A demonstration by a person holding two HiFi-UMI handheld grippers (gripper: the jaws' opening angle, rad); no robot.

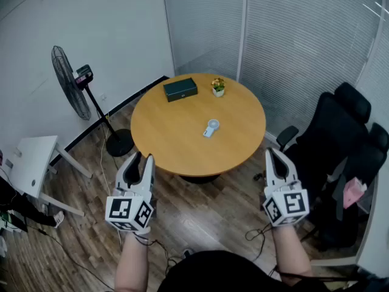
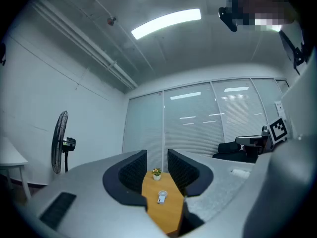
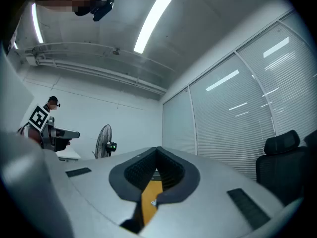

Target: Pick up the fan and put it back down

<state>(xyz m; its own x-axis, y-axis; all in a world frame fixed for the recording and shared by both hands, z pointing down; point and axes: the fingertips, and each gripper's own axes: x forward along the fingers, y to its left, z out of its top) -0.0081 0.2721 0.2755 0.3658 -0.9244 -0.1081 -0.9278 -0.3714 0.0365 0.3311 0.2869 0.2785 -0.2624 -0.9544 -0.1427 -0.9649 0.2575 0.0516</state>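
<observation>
Nothing's started yet afaict: the small white handheld fan (image 1: 211, 128) lies untouched mid-table on the round wooden table (image 1: 170, 135), left gripper (image 1: 141, 160) slightly parted and empty, right gripper (image 1: 270, 154) pinched closed on nothing, both hanging short of the near edge.

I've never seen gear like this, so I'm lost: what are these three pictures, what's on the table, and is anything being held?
No robot here: a person holds tongs in each hand. One picture comes from a camera on the person's head, looking down; the other two from cameras riding on each pair of tongs. On the round table lie a small hand fan, a dark box and a little potted plant. The left tongs stand slightly apart, the right tongs are closed; both hold nothing.
</observation>
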